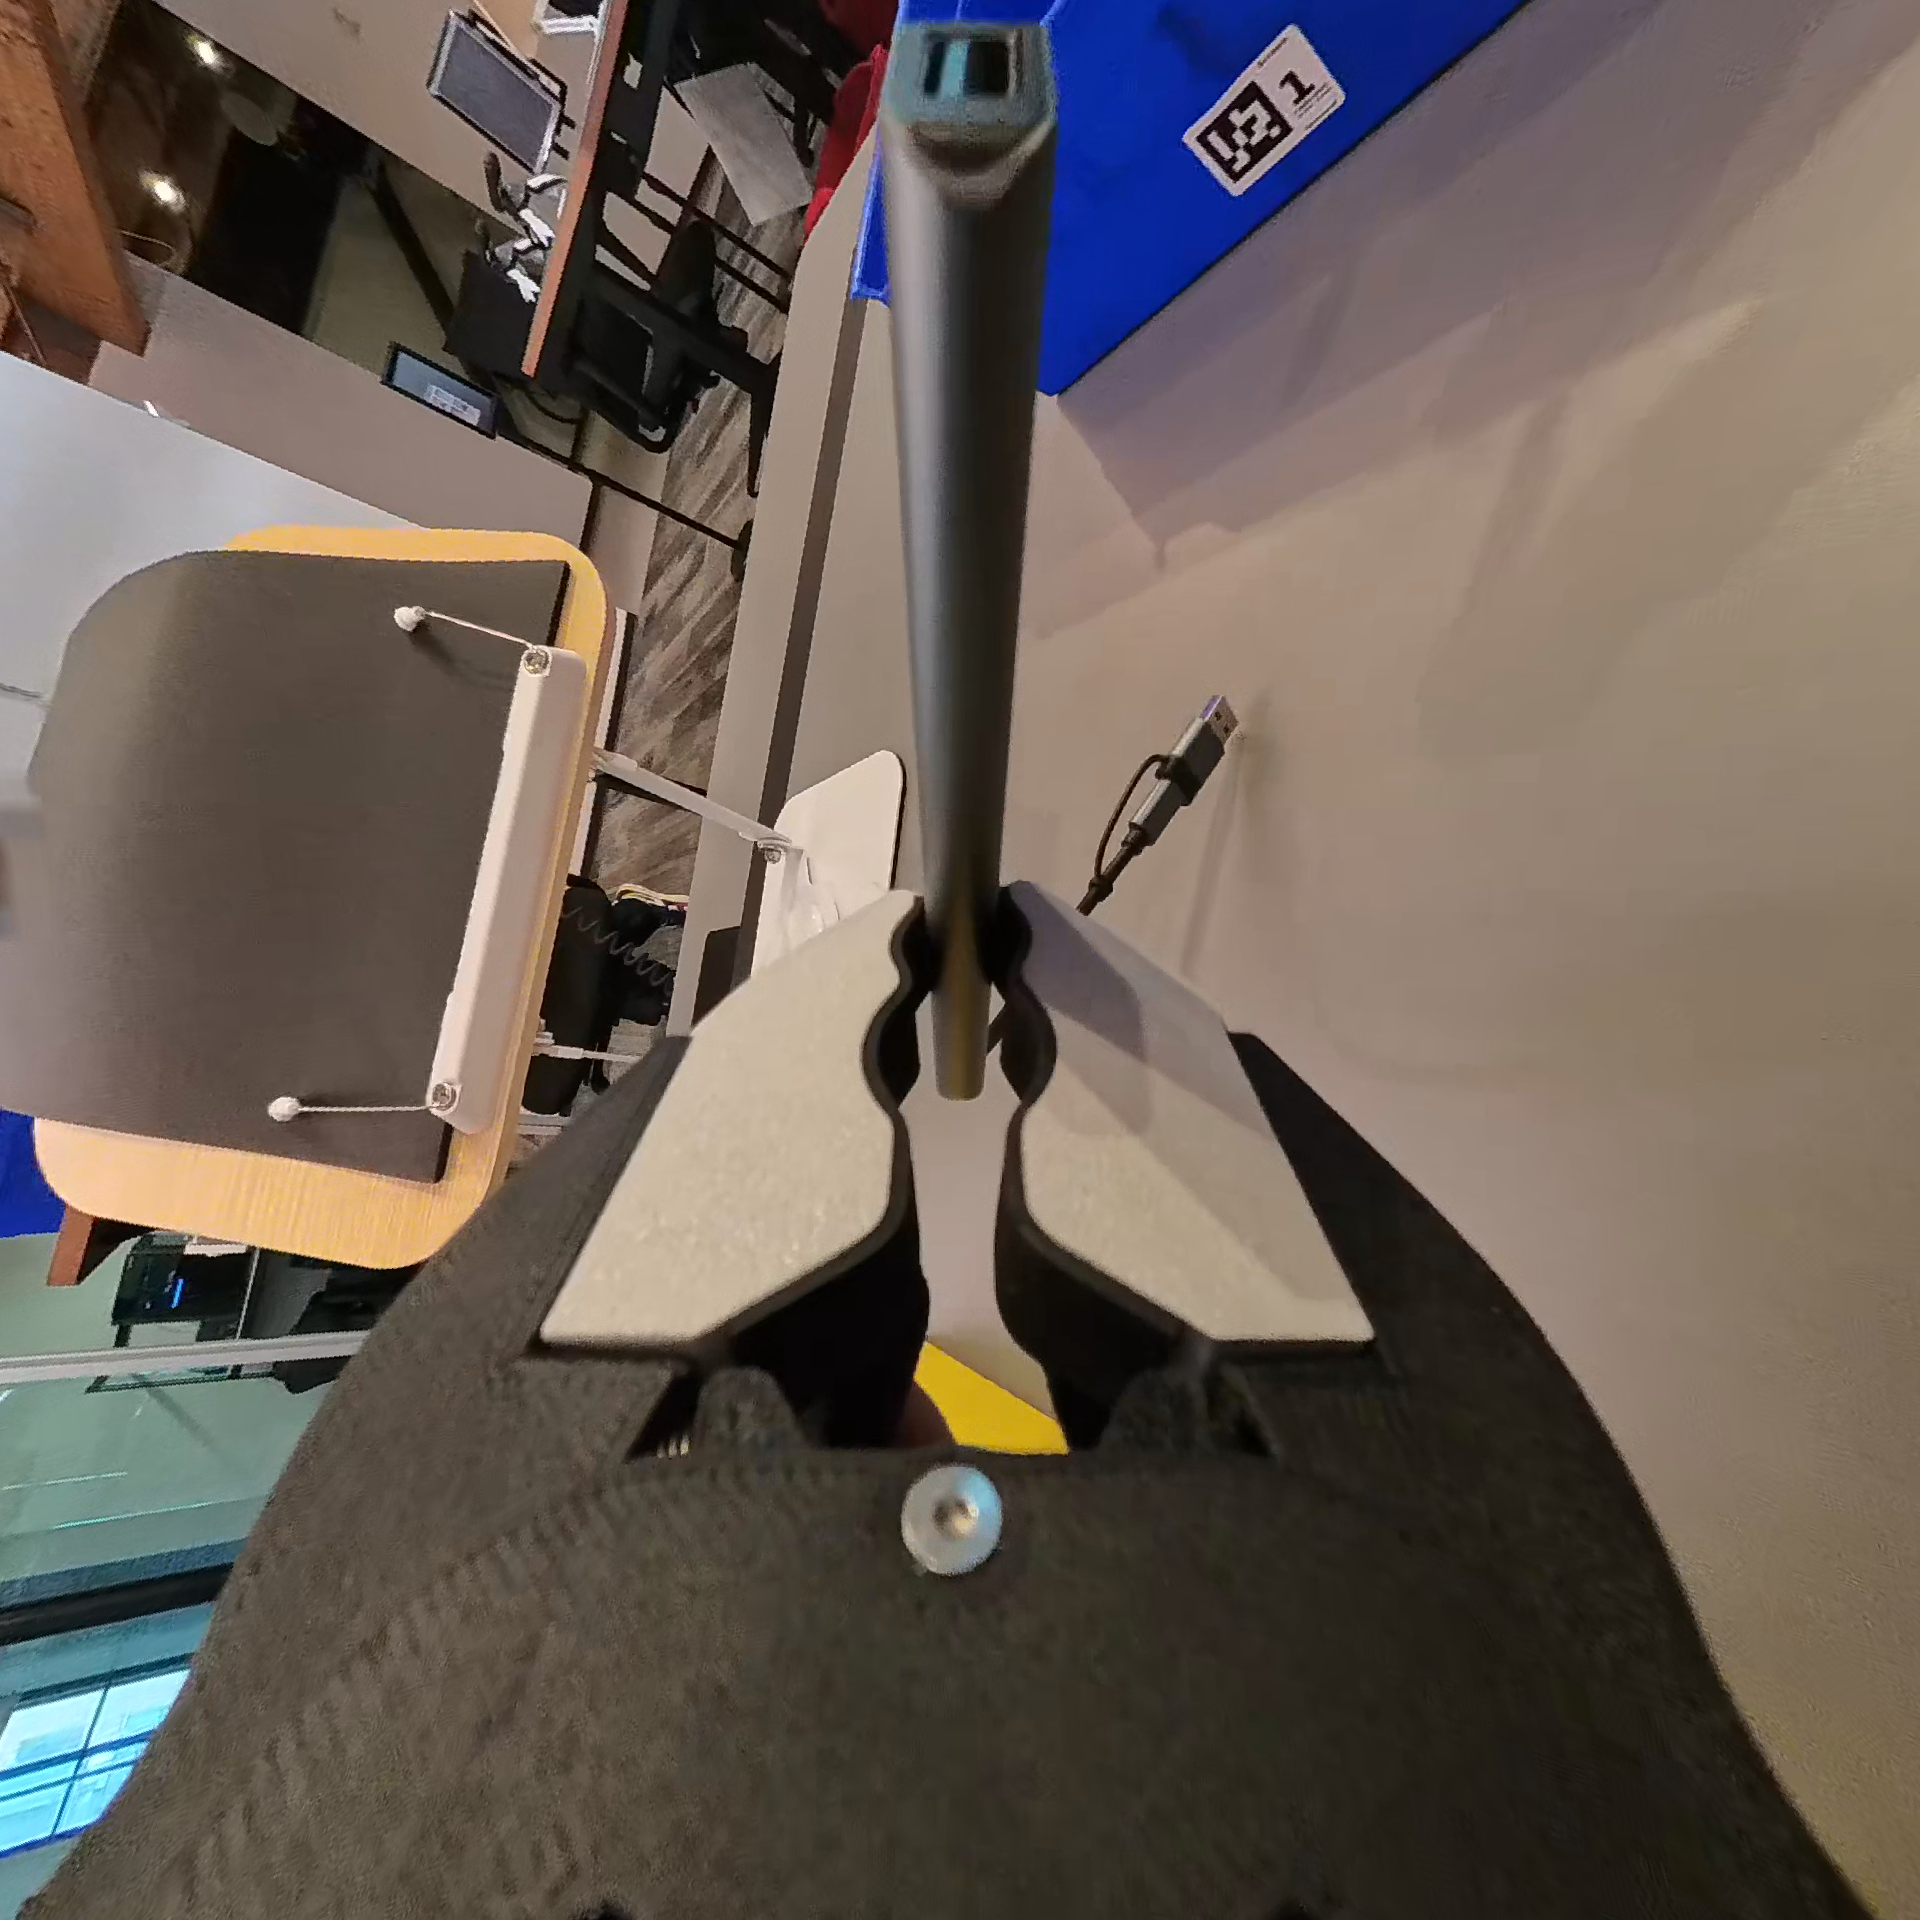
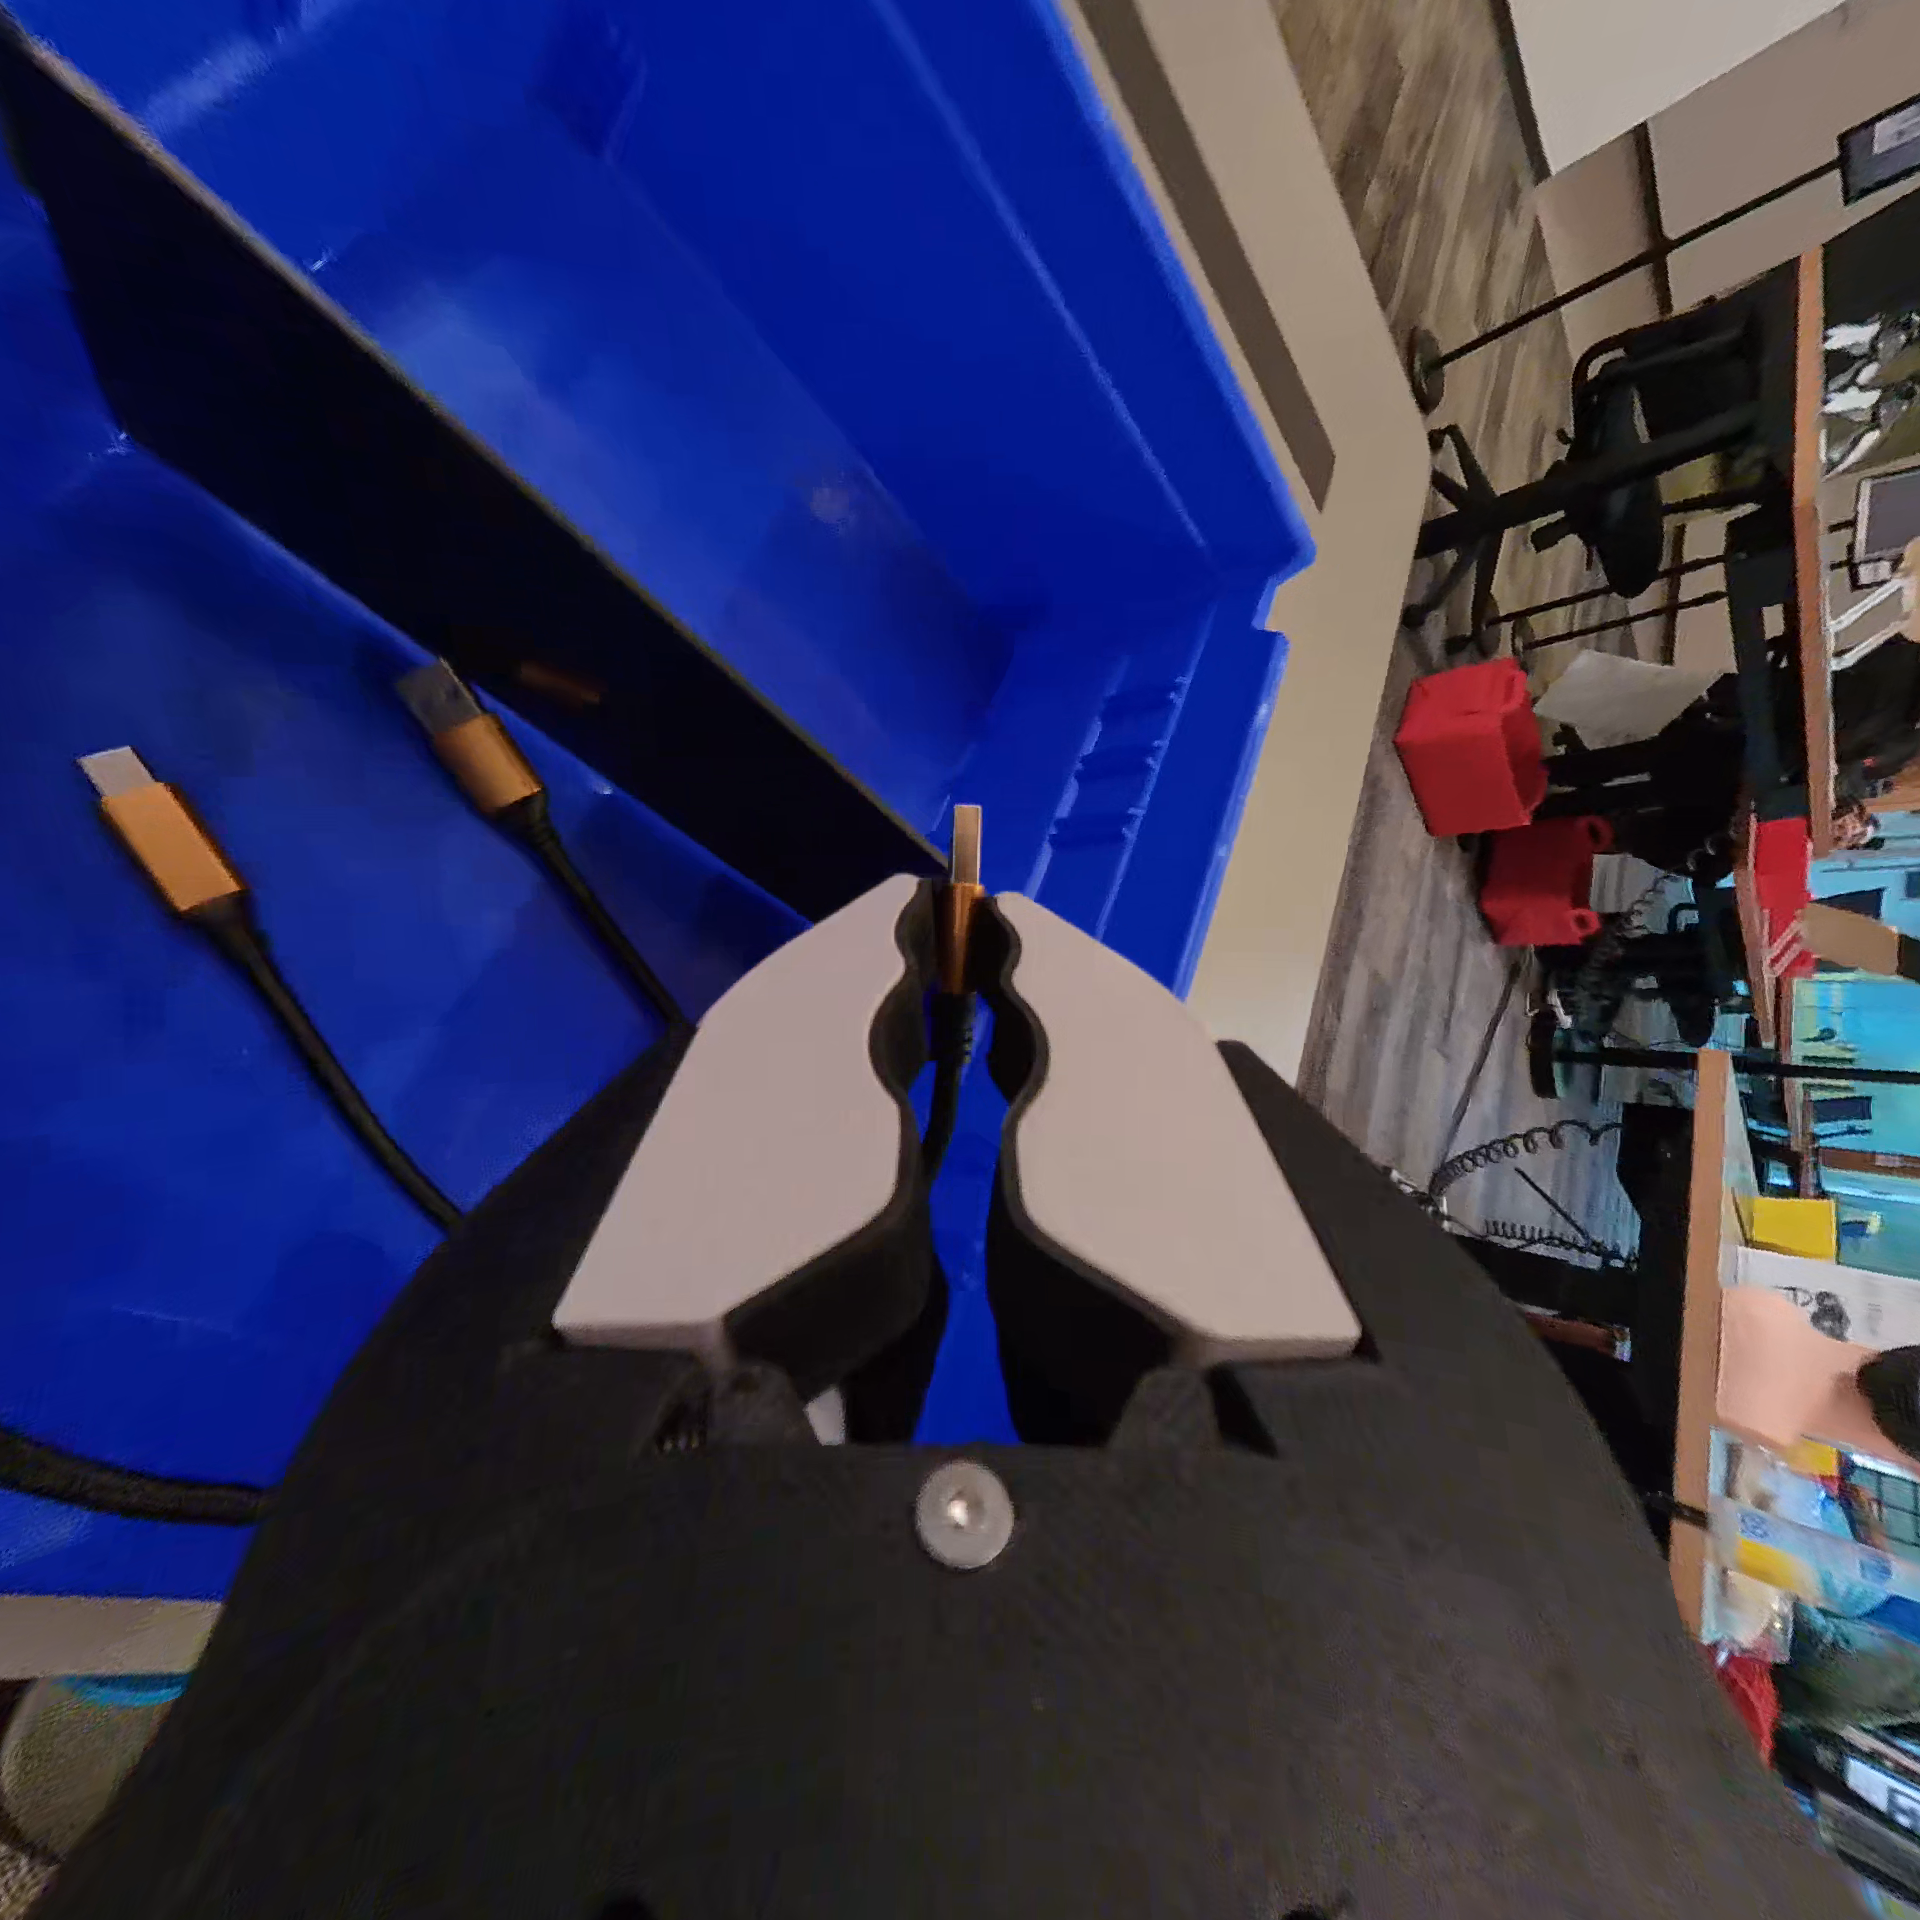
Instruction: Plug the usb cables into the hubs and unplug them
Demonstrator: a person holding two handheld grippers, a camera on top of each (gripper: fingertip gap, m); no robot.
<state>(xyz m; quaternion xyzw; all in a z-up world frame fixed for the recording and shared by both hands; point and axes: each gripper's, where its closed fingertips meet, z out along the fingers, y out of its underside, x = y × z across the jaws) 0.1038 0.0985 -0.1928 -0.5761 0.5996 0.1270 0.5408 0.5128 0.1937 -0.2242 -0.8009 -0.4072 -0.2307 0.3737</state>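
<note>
My left gripper is shut on a long dark grey USB hub and holds it edge-on above the pale table; a port shows at its far end. The hub's own grey plug and short cable lie on the table to the right. My right gripper is shut on an orange-sleeved USB cable plug, its metal tip pointing forward over the blue bin. Two more orange USB cable plugs lie inside the bin at the left.
A blue bin with a white tag stands on the table beyond the hub. A black divider crosses the bin. Chairs, desks and red boxes stand on the floor past the table edge. A wooden chair is at the left.
</note>
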